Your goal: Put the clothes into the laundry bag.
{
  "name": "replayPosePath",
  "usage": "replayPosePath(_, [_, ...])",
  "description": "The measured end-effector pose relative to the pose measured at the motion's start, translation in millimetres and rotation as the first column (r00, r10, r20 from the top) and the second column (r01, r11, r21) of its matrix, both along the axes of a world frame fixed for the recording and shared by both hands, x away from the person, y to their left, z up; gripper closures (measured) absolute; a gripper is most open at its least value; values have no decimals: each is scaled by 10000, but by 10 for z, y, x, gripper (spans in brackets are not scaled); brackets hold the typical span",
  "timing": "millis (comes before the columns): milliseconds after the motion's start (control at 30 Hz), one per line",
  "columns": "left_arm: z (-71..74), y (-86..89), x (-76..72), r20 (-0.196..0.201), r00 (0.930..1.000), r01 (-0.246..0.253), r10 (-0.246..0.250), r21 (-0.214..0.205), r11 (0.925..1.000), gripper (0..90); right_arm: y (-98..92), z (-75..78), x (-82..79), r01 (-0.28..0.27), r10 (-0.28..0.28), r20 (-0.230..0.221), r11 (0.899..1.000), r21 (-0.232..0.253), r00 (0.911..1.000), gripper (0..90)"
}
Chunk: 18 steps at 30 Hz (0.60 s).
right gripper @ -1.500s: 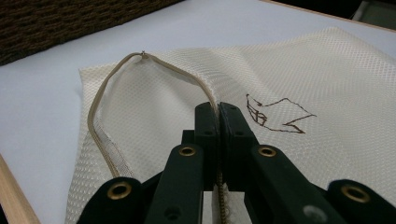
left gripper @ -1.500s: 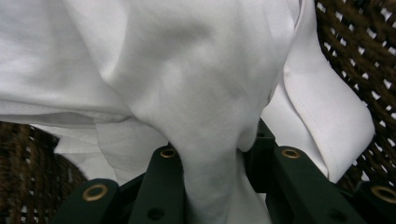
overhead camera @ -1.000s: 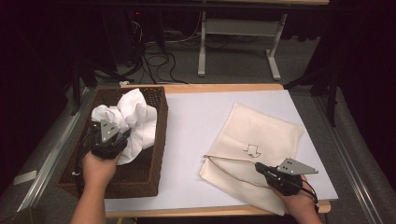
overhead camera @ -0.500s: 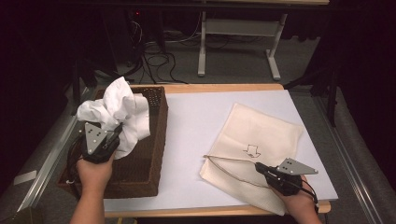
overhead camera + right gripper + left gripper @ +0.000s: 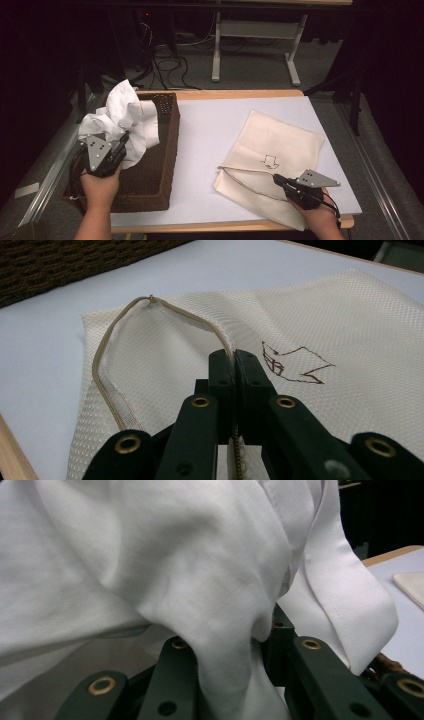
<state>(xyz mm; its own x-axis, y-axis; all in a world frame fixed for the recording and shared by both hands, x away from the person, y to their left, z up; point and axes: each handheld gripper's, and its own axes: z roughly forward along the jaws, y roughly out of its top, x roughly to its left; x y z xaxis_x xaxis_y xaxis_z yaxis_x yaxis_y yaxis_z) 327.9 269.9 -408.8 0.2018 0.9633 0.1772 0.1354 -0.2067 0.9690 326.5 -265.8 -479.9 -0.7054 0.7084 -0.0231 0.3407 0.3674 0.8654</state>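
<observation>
A crumpled white cloth (image 5: 122,117) hangs above the left side of a dark wicker basket (image 5: 170,135). My left gripper (image 5: 123,140) is shut on a fold of the white cloth (image 5: 200,570), which bunches between the jaws of the left gripper (image 5: 225,647). A cream mesh bag (image 5: 280,140) with a small arrow drawing lies flat at the right of the table. At the bag's near edge my right gripper (image 5: 276,178) is shut on its zip edge. In the right gripper view the right gripper (image 5: 234,357) pinches the zip, so the mesh bag (image 5: 350,330) has its mouth raised in a loop.
A white sheet (image 5: 215,135) covers the wooden table between basket and bag. The table's front edge (image 5: 225,226) runs just ahead of both hands. Behind the table, a desk frame (image 5: 252,45) and cables stand on the dark floor.
My left gripper has shifted left with the white cloth, and the cloth's top stands higher over the basket's left rim. The right gripper and the bag have not moved.
</observation>
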Motion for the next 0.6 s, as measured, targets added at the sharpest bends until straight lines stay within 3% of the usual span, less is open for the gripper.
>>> replayPosePath(100, [47,-18,10,58,10000,-1,1,-6,10000,744,-3,4,2,9,-9,15,10000,22,10000,875])
replayPosePath(233, [154,-58,-13,360,9993,65,-55,-283,9996,745,-12,5,5,-9,9,53,10000,9,10000,875])
replayPosePath(367, [301,-169,-60,726,9968,349,-332,-226,9991,745,-19,8,-2,5,-6,53,10000,41,10000,875])
replayPosePath(600, [594,-452,-130,1313,9843,1216,-1179,-203,9924,746,-17,13,-3,0,0,97,10000,36,10000,875])
